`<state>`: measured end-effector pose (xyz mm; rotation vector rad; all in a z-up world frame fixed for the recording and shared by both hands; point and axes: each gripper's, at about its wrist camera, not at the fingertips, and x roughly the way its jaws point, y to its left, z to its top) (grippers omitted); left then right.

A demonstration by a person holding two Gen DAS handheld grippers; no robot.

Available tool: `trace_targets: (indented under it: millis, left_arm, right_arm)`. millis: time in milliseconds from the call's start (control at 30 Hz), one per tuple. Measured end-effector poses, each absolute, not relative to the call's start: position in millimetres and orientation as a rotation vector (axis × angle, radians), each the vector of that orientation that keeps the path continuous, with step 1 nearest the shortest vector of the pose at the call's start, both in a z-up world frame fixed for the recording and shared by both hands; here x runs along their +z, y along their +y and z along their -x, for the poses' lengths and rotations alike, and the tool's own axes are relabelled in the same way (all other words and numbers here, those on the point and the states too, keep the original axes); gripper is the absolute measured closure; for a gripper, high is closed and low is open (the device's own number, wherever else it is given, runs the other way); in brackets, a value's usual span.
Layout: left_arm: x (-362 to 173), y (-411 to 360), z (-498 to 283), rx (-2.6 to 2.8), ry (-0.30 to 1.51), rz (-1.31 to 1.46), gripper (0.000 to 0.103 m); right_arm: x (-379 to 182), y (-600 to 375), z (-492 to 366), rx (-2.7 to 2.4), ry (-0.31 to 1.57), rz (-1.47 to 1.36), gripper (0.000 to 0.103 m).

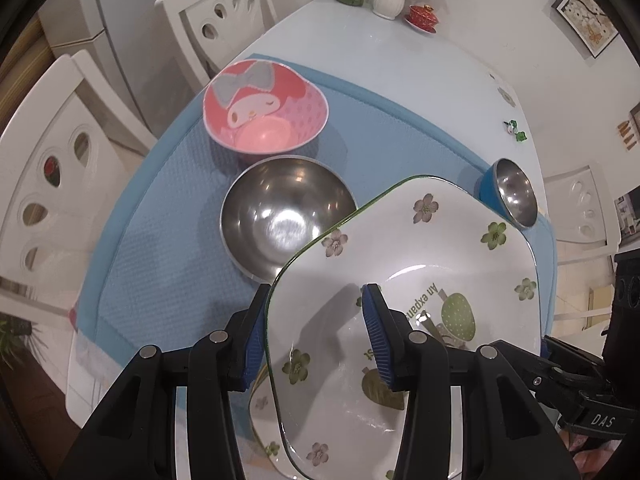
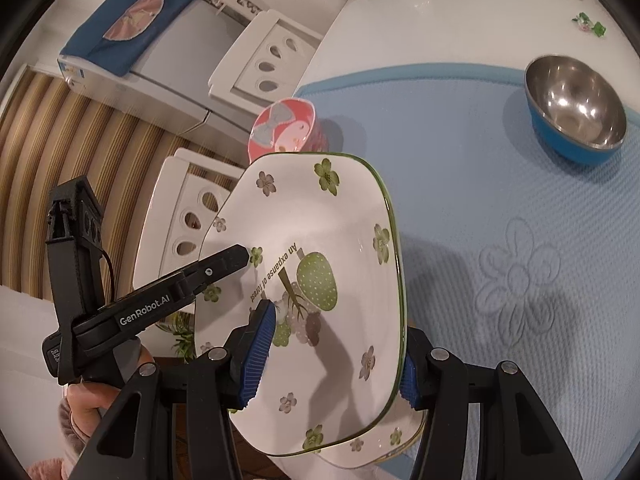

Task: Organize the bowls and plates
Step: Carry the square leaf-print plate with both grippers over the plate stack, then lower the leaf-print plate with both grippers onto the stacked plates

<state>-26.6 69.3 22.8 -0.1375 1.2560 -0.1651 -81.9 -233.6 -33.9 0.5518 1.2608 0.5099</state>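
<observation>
A: What do the left tongs [image 1: 316, 336] hold?

B: They pinch the rim of the flower plate [image 1: 420, 264]. One blue pad is under the rim and one is on top. In the left wrist view the plate fills the part from 3 to 6 o'clock. It is tilted and held up above the blue mat [image 1: 160, 240].

A: Is there another plate?

B: Yes. A second plate [image 1: 264, 432] with the same flowers peeks out just under it, near 6 o'clock.

A: What is on the mat?

B: The pink bowl [image 1: 264, 112] sits at 11 o'clock. The big steel bowl [image 1: 286, 216] is just below it, near the middle, and the plate's rim covers a bit of it. The blue bowl [image 1: 512, 192] is at 2 o'clock, past the plate's far corner.

A: And the right tongs [image 2: 340, 356]?

B: They grip the same plate on its other side, with the rim between the pads. In the right wrist view the left tongs reach in from 9 o'clock. A hand [image 2: 92, 396] holds them.

A: Where is all this?

B: On a white desk [image 1: 360, 60] with white chairs [image 1: 216, 20] beside it.
</observation>
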Motion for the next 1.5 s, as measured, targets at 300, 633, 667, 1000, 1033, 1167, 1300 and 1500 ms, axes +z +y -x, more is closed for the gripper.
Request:
trace_targets:
  millis: [300,633,667,1000,1033,1167,1300,1500]
  left_arm:
    - [7.8,83.4,53.9,-0.171,1.281,0.147,0.061]
    - [-16.7,96.0,80.4,-0.185,1.342,0.185,0.061]
    - [-18.7,96.7,81.6,-0.187,1.345,0.187,0.061]
    - [-28.1,99.1,88.7,-0.203,1.353,0.162,0.061]
    - [-29.9,98.9,88.3,-0.206,1.355,0.161,0.061]
    - [-38.4,99.7,90.5,-0.208,1.371,0.169,0.061]
    - [-48.4,97.9,92.9,-0.209,1.389,0.16,0.061]
    - [-52.4,93.0,89.8,-0.216,1.391,0.14,0.061]
  right_arm:
    - [-52.3,-216.6,110.0,0.53,1.321,-0.55,0.049]
    - [-74.9,-208.8,136.2,0.507,1.38,-0.571,0.049]
    - [-76.9,-208.5,138.8,0.505,1.385,-0.574,0.049]
    - [-89.7,-200.4,145.9,0.482,1.405,-0.583,0.049]
    - [-92.1,-200.3,145.8,0.478,1.408,-0.587,0.049]
    - [-99.3,-201.1,148.5,0.465,1.415,-0.603,0.049]
    - [-106.1,-202.0,149.6,0.451,1.434,-0.596,0.049]
    - [-115.6,-198.1,147.1,0.434,1.452,-0.61,0.05]
